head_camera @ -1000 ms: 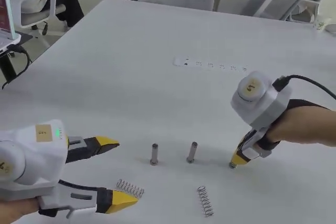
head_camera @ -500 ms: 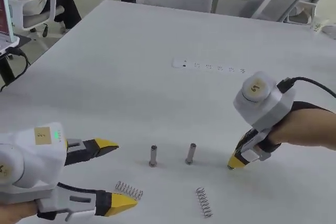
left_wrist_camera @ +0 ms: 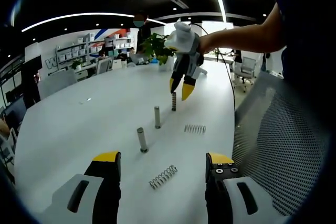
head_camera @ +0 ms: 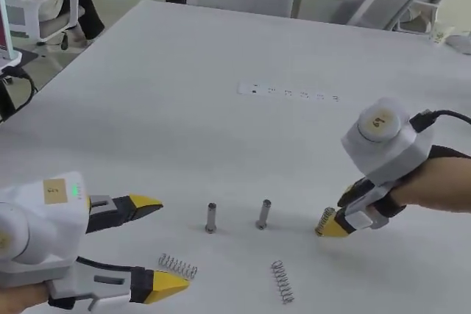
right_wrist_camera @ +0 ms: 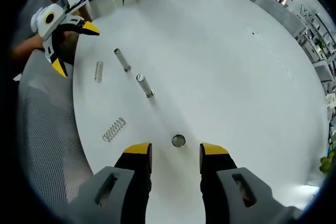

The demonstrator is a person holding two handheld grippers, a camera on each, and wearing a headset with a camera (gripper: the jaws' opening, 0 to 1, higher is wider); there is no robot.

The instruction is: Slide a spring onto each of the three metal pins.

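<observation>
Metal pin (right_wrist_camera: 178,140) wears spring (head_camera: 324,219); right gripper (right_wrist_camera: 176,150) spread over it, left gripper (left_wrist_camera: 163,157) spread.

Three short cylindrical metal pins stand upright in a row on the white table (head_camera: 221,71). As seen in the head view, the left pin (head_camera: 211,218) and middle pin (head_camera: 263,214) are bare, and the right pin (right_wrist_camera: 178,140) carries a fitted spring (head_camera: 324,219) coiled around its shank. Two more coil springs lie flat on the table nearer the person, apart from the pins: the left loose spring (head_camera: 177,266) in front of the left pin, and the right loose spring (head_camera: 281,281) in front of the middle pin.
</observation>
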